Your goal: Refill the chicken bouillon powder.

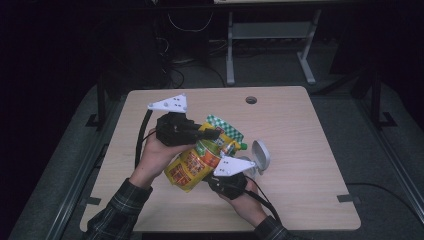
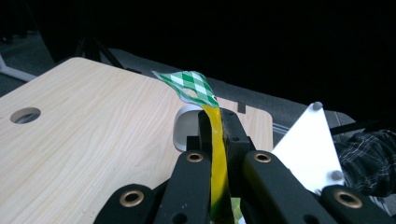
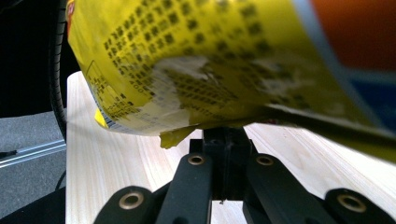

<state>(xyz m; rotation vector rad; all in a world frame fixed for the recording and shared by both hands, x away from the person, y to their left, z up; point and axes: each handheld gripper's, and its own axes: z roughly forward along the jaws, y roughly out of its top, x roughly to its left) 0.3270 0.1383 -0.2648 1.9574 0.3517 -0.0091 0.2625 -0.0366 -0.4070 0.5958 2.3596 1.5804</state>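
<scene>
one snack bag [image 1: 200,157], one white bowl [image 1: 261,155], two grippers

1. A light wood-grain desk [image 1: 310,150] stands on a grey floor [image 1: 380,165].
2. A round cable hole [image 1: 251,100] sits near its far edge.
3. A white scoop-like object [image 1: 261,156] lies on the desk.

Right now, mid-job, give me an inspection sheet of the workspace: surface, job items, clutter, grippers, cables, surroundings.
Surface: light wooden table, round cable hole near the far edge.
Job's things: yellow printed plastic snack bag with green-checked top, held above the table between both grippers.
Clutter: small white rounded container on the table, right of the bag.
Grippers: left gripper shut on the bag's top edge; right gripper shut on its lower seam.
Cables: black cable trailing from the left gripper; another from the right.
Surroundings: dark room, grey floor, white desk legs behind.
</scene>
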